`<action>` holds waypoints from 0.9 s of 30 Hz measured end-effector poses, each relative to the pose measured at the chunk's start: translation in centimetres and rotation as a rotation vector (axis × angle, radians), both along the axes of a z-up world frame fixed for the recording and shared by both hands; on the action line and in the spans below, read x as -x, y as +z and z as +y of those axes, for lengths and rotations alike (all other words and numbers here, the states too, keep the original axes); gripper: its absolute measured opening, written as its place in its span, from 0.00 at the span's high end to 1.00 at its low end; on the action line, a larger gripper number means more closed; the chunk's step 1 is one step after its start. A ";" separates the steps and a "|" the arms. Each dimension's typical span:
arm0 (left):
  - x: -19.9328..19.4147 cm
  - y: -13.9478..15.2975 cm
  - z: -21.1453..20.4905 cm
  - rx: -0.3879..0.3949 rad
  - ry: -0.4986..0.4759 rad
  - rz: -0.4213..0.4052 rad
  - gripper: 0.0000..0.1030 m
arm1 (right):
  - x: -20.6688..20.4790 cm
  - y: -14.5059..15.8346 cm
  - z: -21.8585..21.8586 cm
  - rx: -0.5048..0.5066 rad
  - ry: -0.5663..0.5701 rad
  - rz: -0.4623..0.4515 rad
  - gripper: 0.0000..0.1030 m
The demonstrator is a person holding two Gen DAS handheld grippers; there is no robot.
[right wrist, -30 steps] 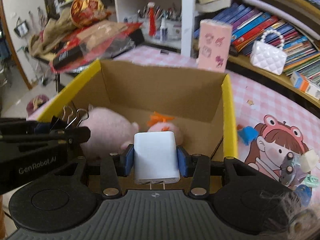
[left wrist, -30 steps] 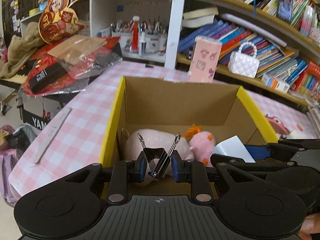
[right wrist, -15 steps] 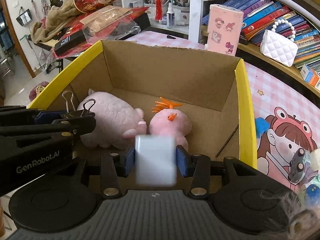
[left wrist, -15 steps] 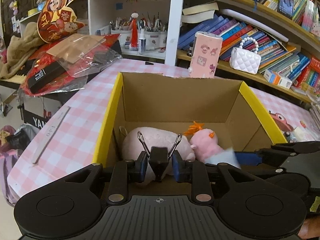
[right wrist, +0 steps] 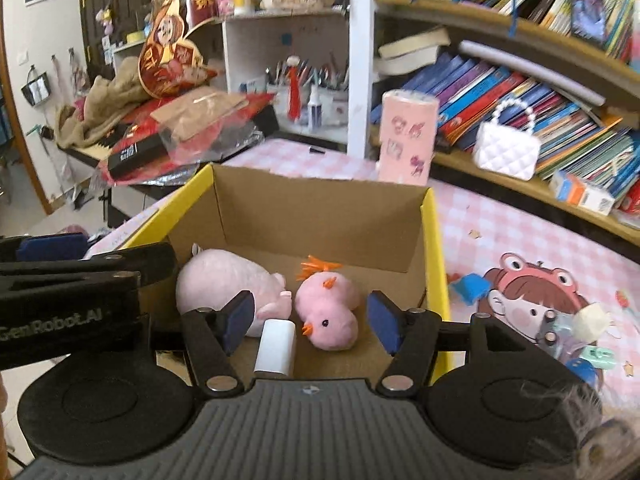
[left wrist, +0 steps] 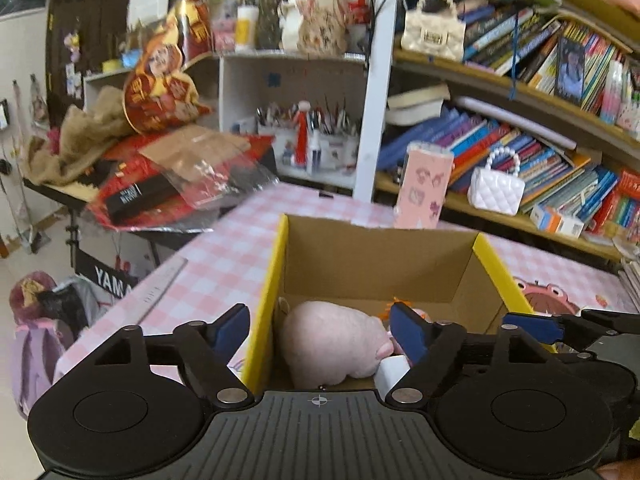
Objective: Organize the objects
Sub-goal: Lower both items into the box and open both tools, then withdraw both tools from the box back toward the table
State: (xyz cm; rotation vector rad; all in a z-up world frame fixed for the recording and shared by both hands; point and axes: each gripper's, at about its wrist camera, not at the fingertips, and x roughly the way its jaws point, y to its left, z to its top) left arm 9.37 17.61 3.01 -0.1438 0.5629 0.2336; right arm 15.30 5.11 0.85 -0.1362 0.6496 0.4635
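A cardboard box with yellow rims (left wrist: 269, 280) (right wrist: 434, 248) stands on the pink checked table. Inside lie a pink pig plush (left wrist: 332, 344) (right wrist: 224, 280), a pink chick plush (right wrist: 328, 312) and a white charger (right wrist: 276, 346) (left wrist: 392, 372). My left gripper (left wrist: 320, 330) hovers over the box's near left corner, jaws opening, nothing between them. My right gripper (right wrist: 311, 322) hangs above the box's near side, jaws opening too; the charger rests on the box floor beneath, free of the pads. No binder clip shows in either view.
A pink patterned carton (right wrist: 406, 136) stands behind the box, with a white quilted bag (right wrist: 506, 148) on the bookshelf. Small toys and clips (right wrist: 576, 332) and a blue piece (right wrist: 470, 286) lie on the cartoon mat at right. A ruler (left wrist: 164, 284) lies at the table's left edge.
Both grippers opened and rose back from the box. The charger dropped from the right gripper into the box. The binder clip left the left gripper and is out of sight.
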 end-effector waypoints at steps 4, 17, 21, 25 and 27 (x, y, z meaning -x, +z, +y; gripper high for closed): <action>1.6 0.1 -0.1 0.005 0.003 -0.008 0.19 | 1.9 0.2 -0.5 0.008 -0.027 -0.018 0.37; 7.9 -1.4 -0.1 0.044 -0.023 0.044 0.17 | 9.2 -0.9 -2.0 0.041 -0.086 0.007 0.32; 9.8 -1.8 -0.1 0.056 -0.024 0.070 0.13 | 11.5 -1.3 -2.5 0.046 -0.101 0.023 0.28; 11.5 -2.1 -0.3 0.068 -0.029 0.086 0.12 | 13.3 -1.6 -3.1 0.045 -0.121 0.033 0.26; 12.3 -2.3 -0.5 0.068 -0.034 0.091 0.12 | 14.2 -1.8 -3.5 0.044 -0.133 0.036 0.25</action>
